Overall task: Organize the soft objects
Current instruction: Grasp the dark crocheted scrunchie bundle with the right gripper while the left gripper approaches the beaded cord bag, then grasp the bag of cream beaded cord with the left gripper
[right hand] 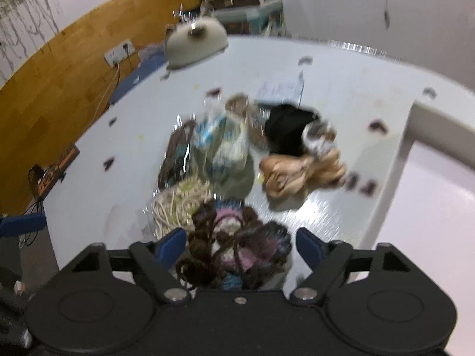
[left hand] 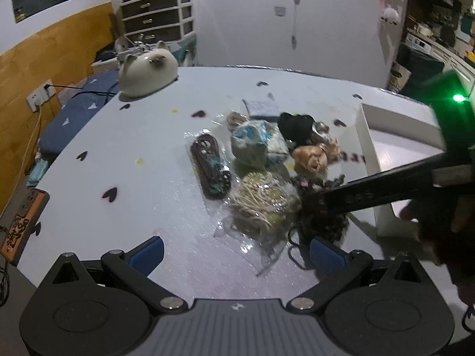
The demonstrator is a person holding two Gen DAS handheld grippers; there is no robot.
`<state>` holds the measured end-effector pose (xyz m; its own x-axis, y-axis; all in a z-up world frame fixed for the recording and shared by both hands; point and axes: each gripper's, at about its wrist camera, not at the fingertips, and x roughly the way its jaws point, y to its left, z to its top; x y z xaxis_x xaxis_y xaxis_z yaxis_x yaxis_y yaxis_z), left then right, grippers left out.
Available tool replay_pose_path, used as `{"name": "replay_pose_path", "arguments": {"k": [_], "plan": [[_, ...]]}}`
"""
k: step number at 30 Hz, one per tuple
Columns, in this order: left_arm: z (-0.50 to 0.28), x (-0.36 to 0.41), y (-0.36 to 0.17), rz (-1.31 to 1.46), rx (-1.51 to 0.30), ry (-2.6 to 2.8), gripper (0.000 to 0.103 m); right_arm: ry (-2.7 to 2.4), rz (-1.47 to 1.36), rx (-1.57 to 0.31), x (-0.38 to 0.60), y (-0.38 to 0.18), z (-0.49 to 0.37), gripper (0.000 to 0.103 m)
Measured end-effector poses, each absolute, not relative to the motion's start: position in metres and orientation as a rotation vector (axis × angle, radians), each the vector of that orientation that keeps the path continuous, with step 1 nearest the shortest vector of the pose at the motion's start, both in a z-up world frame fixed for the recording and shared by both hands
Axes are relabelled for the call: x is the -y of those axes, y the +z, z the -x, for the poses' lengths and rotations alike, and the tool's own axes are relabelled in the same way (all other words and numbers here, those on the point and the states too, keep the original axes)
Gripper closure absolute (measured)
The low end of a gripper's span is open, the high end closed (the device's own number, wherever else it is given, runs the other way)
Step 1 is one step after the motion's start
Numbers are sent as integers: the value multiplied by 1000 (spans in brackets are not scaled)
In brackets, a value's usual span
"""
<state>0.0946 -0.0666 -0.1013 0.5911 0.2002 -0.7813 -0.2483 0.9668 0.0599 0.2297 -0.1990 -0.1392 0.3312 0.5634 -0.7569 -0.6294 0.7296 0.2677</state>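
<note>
White box [left hand: 368, 160] beside bagged yarn [left hand: 261, 204]; both grippers spread, right gripper [right hand: 240, 244] around knitted doll [right hand: 234, 237], unpinched.

A lived-in home room. A drawer unit [left hand: 157, 9] stands far left by wood wall panelling [left hand: 44, 56] with a socket [left hand: 40, 96]. Plush toys [left hand: 389, 16] hang on the far wall.

- The table [left hand: 124, 160] has a smooth, pale top with a faint sheen.
- The cream cord bundle [left hand: 261, 201] looks like rough twisted rope inside a glossy clear plastic bag.
- The dark brown doll [right hand: 234, 249] is knitted yarn, matt and fuzzy.
- The tan scrunchie [left hand: 311, 157] is satiny, shiny cloth.
- The cat figure [left hand: 147, 72] looks smooth and glossy.
- The white box [left hand: 368, 145] has matt walls.
</note>
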Motion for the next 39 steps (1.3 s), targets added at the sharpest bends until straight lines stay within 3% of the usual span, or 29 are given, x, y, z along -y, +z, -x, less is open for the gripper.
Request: {"name": "replay_pose_path", "arguments": {"k": [5,7,12,15,26,32,35,39], "plan": [[-106,63,-105,18,-905,210,0,805,82,-1043,188,-164,-236,42],[-115,61,-106,-13,-900,168,0,792,97,-1036,187,-167,-234,56],[-142,49,-114,-51,-900,42,1,796,67,-1025,191,-160,-230,71],[-164,40,-124,-76,-923,-38,13,773,57,-1018,192,-155,-225,75],[-207,42,-158,-219,-994,-292,15,638,-40,-994,194,-136,-222,79],[-215,35,-168,-218,-1035,-314,29,575,-69,-1018,192,-137,-218,79],[-213,32,-168,-229,-1034,-336,34,560,-66,-1056,188,-141,-215,76],[-208,34,-168,-260,-1032,-367,34,530,-36,-1105,181,-147,-212,60]]}}
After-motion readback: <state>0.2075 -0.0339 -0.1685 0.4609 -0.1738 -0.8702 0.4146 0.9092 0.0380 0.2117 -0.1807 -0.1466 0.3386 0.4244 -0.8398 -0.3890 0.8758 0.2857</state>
